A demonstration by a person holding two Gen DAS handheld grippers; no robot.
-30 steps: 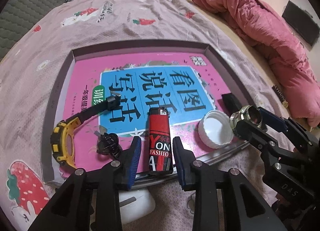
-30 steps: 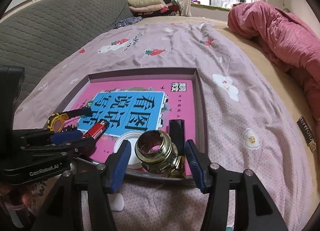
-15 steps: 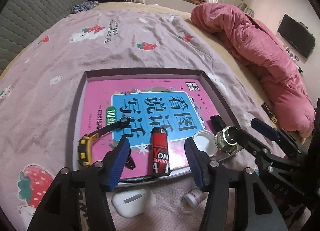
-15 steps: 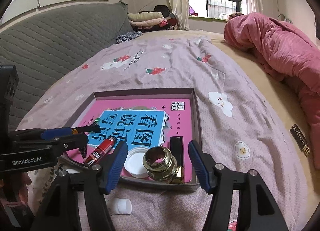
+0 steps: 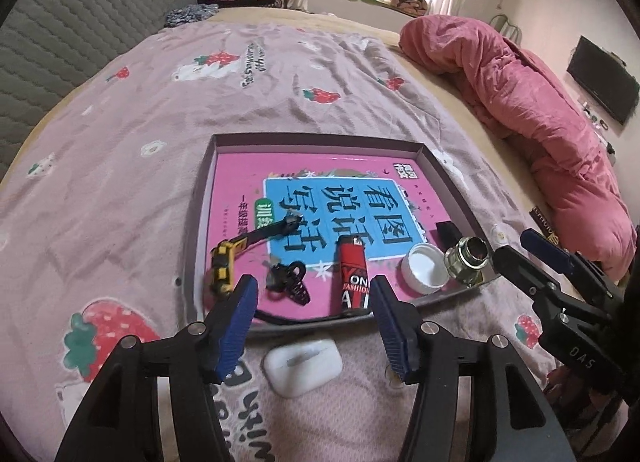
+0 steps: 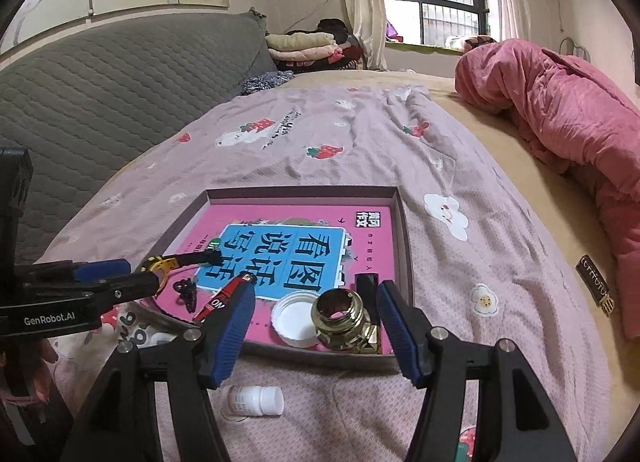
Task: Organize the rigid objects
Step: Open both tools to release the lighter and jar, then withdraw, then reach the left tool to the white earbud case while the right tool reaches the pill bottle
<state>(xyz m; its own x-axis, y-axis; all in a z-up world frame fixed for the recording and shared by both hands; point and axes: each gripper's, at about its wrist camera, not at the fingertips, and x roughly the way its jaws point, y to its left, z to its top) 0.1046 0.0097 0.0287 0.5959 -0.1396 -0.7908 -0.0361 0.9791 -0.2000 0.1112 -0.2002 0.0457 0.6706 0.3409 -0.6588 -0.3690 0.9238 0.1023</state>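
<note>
- Here, a shallow grey-walled cardboard tray (image 5: 202,198) lies on a mauve strawberry-print bedspread (image 5: 120,134), with a pink book with a blue title panel (image 5: 344,198) flat on its floor.
- Leftmost in the tray, seen from the left wrist view, a yellow-and-black wristwatch (image 5: 225,262) lies near the left wall, its black strap reaching across the book's blue panel.
- Just right of it sits a small black hair claw clip (image 5: 289,280).
- Next comes a red cigarette lighter with white lettering (image 5: 353,276), lying flat near the tray's front wall.
- Further right, a white plastic bottle cap (image 5: 423,268) rests open side up, and beside it stands a brass-coloured threaded metal fitting (image 5: 468,260), in the front right corner.
- Behind the cap and fitting lies a small black rectangular block (image 5: 447,231).
- The left gripper (image 5: 314,312) hangs above the tray's front edge with its blue pads spread wide and nothing between them; the lighter is beyond the tips, untouched.
- On the bedspread below that gripper lies a white earbud case (image 5: 303,365), outside the tray.
- The right gripper (image 6: 316,320) likewise stands spread, its pads either side of the fitting in the picture but clear of it.
- In the right wrist view a small white pill bottle (image 6: 256,401) lies on its side on the bedspread, in front of the tray.
- Far right, a rumpled pink quilt (image 6: 560,122) is heaped along the bed's edge.
</note>
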